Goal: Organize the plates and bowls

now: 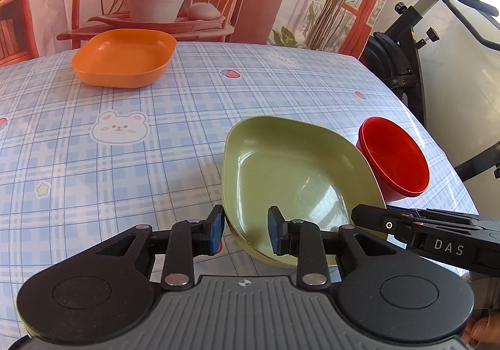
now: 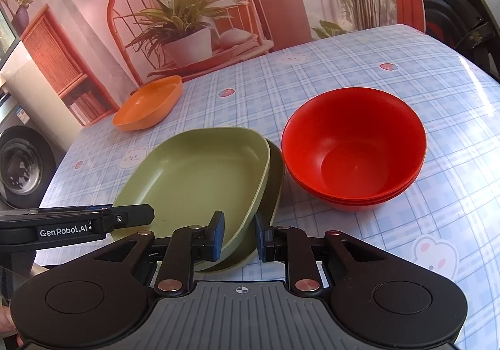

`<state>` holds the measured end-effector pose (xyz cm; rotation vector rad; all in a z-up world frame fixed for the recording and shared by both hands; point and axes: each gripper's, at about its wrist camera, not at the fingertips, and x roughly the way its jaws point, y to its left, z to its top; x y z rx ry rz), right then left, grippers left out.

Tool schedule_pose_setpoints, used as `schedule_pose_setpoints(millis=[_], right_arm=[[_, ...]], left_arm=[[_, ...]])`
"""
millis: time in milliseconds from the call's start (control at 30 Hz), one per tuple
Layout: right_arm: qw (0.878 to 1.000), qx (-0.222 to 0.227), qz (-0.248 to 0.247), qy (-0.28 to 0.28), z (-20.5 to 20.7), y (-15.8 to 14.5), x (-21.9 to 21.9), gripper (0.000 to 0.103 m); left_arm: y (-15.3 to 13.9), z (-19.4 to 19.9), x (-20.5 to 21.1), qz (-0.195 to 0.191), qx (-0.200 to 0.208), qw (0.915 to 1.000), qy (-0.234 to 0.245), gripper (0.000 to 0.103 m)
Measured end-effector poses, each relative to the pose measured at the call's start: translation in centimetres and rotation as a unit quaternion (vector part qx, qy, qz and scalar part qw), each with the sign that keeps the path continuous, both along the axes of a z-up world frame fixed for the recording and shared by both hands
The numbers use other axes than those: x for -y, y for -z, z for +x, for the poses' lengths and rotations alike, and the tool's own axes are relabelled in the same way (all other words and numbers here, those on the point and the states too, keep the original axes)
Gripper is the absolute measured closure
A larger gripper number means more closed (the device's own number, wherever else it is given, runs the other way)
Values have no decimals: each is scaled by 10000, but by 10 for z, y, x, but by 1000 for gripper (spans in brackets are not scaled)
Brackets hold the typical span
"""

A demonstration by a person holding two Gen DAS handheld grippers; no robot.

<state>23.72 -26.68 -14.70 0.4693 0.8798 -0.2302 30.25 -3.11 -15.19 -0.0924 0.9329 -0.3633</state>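
Note:
Two green plates lie nested near the table's front, the upper green plate [image 1: 290, 169] [image 2: 193, 172] shifted left on the lower green plate [image 2: 276, 181]. My left gripper [image 1: 246, 229] straddles the upper plate's near-left rim and is shut on it; from the side it shows in the right wrist view [image 2: 147, 214]. My right gripper [image 2: 239, 233] is shut on the near-right rim; it enters the left wrist view from the right [image 1: 356, 215]. A stack of red bowls [image 1: 393, 156] [image 2: 353, 150] stands just right of the plates. An orange plate [image 1: 125, 56] [image 2: 150, 103] sits at the far left.
A blue checked tablecloth [image 1: 156, 147] covers the table. An exercise bike [image 1: 406, 47] [image 2: 462, 12] stands past the right edge. A washing machine [image 2: 22, 169] is beyond the left edge. A printed backdrop of a chair and plants [image 2: 187, 22] hangs behind the table.

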Motion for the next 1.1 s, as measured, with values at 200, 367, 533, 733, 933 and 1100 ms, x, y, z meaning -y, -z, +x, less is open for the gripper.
schedule_pose_setpoints(millis=[200,367,533,733,933,1100], right_arm=[[10000,20,-19,21,-1,-1,1,83],[10000,8,-31,90,-2,-1,5,77],[9999,31,-62,104,-4,-4,6,77],[9996,162,-217,27,-9,-14,3,79],[9993,173,-317,-53,-13,-17,1,95],[9998,37,-182,-18,-12,-8,2,96]], left_arm=[[-2,0,-1,-28,62,10000,-37,72],[-2,-1,-1,-5,55,10000,-46,72],[-1,-1,-1,-51,30,10000,-71,72],[-4,-1,-3,-113,70,9999,-110,72],[-2,-2,-3,-167,42,9998,-116,72],[-1,-3,-3,-189,25,9998,-104,72]])
